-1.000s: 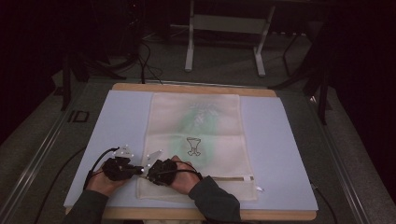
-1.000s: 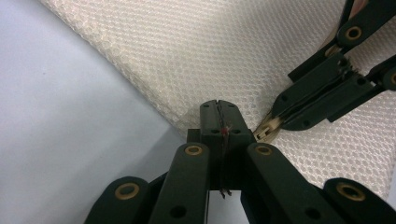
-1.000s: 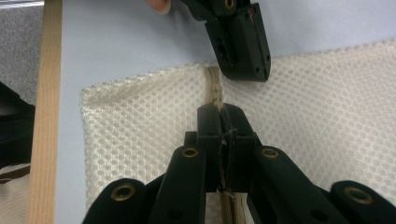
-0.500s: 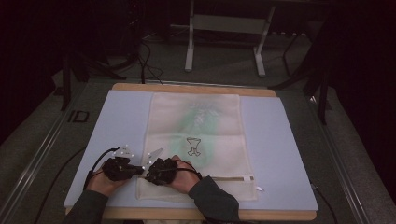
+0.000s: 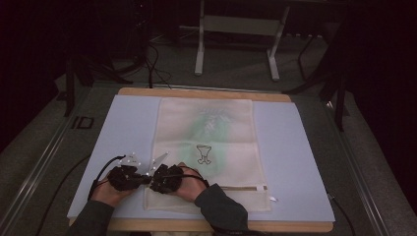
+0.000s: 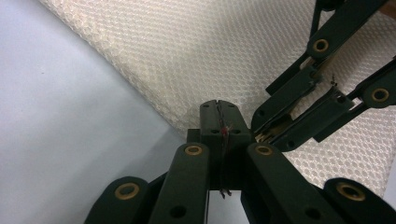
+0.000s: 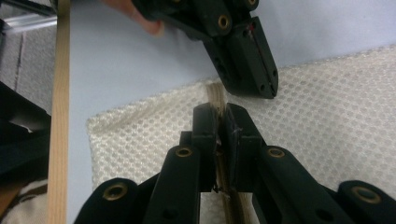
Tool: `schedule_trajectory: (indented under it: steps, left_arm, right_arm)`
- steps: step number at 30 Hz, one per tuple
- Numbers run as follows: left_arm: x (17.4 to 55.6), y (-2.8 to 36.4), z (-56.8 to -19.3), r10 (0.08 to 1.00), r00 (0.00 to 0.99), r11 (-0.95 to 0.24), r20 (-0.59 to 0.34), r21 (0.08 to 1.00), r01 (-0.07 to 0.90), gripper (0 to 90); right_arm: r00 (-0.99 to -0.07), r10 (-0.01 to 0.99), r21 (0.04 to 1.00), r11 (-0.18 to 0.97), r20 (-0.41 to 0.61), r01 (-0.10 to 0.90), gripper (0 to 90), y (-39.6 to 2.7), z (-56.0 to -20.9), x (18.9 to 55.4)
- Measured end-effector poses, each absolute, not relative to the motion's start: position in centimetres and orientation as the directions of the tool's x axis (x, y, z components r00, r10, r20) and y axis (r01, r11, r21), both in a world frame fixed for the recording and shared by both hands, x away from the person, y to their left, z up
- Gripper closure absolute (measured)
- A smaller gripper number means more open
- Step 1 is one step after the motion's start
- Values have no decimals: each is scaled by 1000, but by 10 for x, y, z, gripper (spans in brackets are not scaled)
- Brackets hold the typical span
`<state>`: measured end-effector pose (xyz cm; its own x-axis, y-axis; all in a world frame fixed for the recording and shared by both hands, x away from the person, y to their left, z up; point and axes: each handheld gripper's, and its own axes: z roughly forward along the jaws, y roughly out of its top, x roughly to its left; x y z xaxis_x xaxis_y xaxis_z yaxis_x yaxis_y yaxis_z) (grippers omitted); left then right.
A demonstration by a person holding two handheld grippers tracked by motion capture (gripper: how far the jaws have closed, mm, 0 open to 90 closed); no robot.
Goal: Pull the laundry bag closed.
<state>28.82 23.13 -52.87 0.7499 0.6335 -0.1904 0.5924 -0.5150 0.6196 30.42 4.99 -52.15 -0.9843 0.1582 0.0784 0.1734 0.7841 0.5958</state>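
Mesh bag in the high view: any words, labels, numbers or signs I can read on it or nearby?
No legible text anywhere.
mesh bag: a dark goblet-shaped sign, no letters.
Above it: a green print, too blurred to read.
Floor left of the table: a small dark marking, too small to read.

The work surface is a wooden table point(image 5: 206, 92) covered by a pale blue mat point(image 5: 295, 147), lit brighter than its surroundings. The floor point(image 5: 236, 73) around it is grey carpet, with black cables point(image 5: 152, 64) trailing across it beyond the table's far edge and a metal rail point(image 5: 39, 167) running along the left side. Behind stands a grey metal frame point(image 5: 236, 29) on two legs; the room beyond is dark.
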Motion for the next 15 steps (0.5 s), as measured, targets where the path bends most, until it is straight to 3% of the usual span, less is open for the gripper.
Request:
schedule_trajectory:
  steps: [15]
  left_arm:
    - [288, 231, -529, 632, 750, -514, -195, 619, 593, 900]
  right_arm:
    - [-991, 131, 565, 818, 4, 110, 841, 48, -517, 298]
